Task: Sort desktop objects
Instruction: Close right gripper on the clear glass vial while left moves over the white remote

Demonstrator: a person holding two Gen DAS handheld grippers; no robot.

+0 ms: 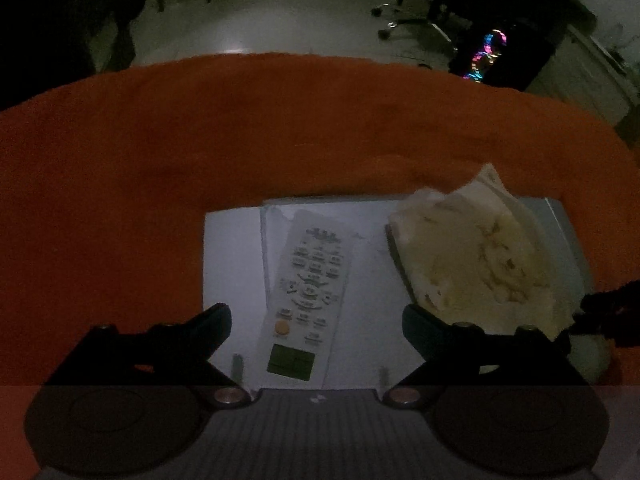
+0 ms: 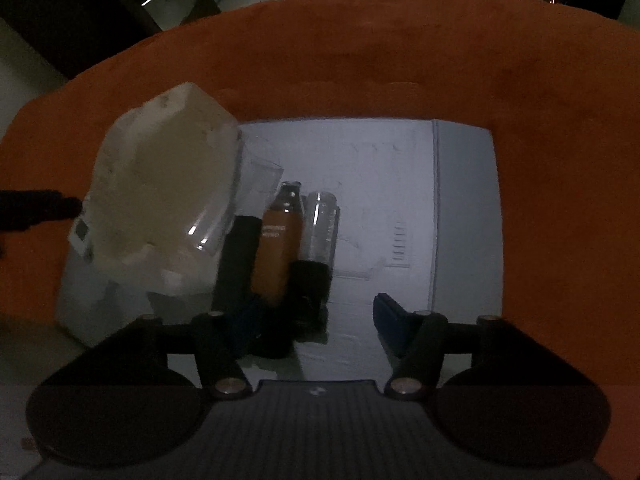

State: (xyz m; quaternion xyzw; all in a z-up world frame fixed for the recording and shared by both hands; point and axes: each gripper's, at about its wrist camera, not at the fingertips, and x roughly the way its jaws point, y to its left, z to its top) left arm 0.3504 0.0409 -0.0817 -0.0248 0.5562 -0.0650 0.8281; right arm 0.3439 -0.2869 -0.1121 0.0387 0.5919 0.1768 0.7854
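Observation:
In the left wrist view a white remote control (image 1: pixel 308 300) lies in a pale tray (image 1: pixel 232 256) on an orange cloth (image 1: pixel 160 152). A pack of white tissues (image 1: pixel 472 256) lies in the tray to its right. My left gripper (image 1: pixel 316 320) is open, its fingers on either side of the remote's near end, not touching it. In the right wrist view a brown bottle (image 2: pixel 280 244) and a clear bottle (image 2: pixel 320 228) lie side by side in a pale tray (image 2: pixel 460 208). The tissue pack (image 2: pixel 164 200) sits at the left. My right gripper (image 2: pixel 316 320) is open over the bottles' near ends.
The orange cloth (image 2: pixel 400 60) covers the table around the trays. Dark objects (image 2: pixel 240 256) lie beside the bottles. Beyond the table's far edge are a pale floor (image 1: pixel 280 12), office chairs (image 1: pixel 420 8) and a computer with coloured lights (image 1: pixel 488 56). The scene is dim.

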